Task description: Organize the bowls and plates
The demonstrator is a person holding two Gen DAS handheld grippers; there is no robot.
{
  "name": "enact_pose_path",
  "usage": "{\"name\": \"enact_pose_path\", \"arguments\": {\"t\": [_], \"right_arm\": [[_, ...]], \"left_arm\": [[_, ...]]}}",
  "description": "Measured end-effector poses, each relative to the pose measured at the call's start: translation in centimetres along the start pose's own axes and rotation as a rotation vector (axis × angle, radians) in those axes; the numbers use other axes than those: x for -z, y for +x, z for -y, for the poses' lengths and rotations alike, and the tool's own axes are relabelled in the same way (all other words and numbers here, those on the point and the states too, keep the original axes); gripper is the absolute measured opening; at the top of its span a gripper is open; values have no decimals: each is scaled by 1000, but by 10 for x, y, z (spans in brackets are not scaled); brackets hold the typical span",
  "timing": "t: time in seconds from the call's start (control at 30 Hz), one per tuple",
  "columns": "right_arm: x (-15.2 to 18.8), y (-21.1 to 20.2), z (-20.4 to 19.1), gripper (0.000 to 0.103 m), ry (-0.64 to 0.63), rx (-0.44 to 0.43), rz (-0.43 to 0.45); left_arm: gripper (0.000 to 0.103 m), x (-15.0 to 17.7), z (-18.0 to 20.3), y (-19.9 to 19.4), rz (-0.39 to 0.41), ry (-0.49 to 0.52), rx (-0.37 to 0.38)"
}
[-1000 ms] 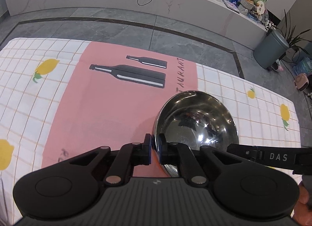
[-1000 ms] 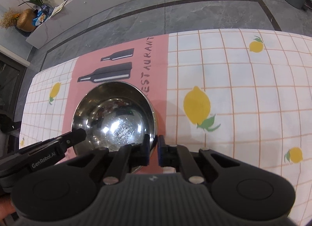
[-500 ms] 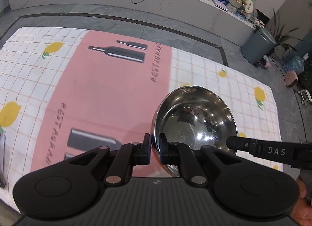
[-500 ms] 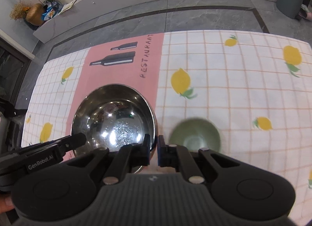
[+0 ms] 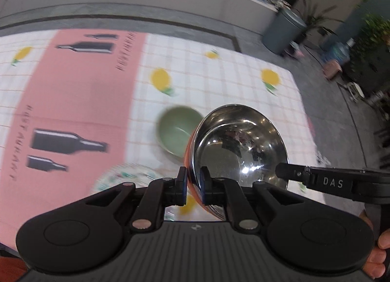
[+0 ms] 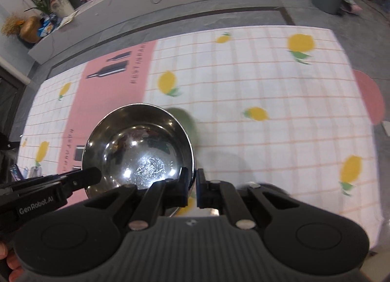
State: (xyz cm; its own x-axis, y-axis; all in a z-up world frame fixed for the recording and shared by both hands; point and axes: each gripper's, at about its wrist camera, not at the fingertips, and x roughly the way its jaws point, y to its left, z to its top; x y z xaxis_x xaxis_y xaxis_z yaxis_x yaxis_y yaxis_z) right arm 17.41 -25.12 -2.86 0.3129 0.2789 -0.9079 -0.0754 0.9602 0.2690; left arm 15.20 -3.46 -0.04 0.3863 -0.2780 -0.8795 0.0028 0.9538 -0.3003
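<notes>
A: Left wrist view. Left gripper (image 5: 193,185) clamped on the near-left rim of the steel bowl (image 5: 240,145); the other gripper's finger meets the right rim. Bowl is off the cloth (image 5: 219,79), tilted. Green bowl (image 5: 176,132) just left, beyond it.

B: Why two grips?

A: Probably to steady a wide, slick bowl.

B: Right wrist view?

A: Right gripper (image 6: 192,188) pinched on the near-right rim. Green bowl half hidden behind; nesting looks likely.

"DAS" is printed in white on the right gripper (image 5: 334,182) seen in the left wrist view. "GenRobot.AI" is printed on the left gripper (image 6: 36,206) in the right wrist view. Blurred "RESTAURANT" lettering is carried by the tablecloth (image 6: 243,87).
</notes>
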Motion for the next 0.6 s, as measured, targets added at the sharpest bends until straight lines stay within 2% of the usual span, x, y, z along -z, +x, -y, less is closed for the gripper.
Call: {"name": "enact_pose_path", "arguments": {"t": [0.3,0.6], "right_arm": [[32,-21,72,3,56,82,-23],[49,-9,99,3,65,113,-76]], "left_arm": [[14,36,56,34,-125,66,63],[14,48,68,55,-184,92,53]]}}
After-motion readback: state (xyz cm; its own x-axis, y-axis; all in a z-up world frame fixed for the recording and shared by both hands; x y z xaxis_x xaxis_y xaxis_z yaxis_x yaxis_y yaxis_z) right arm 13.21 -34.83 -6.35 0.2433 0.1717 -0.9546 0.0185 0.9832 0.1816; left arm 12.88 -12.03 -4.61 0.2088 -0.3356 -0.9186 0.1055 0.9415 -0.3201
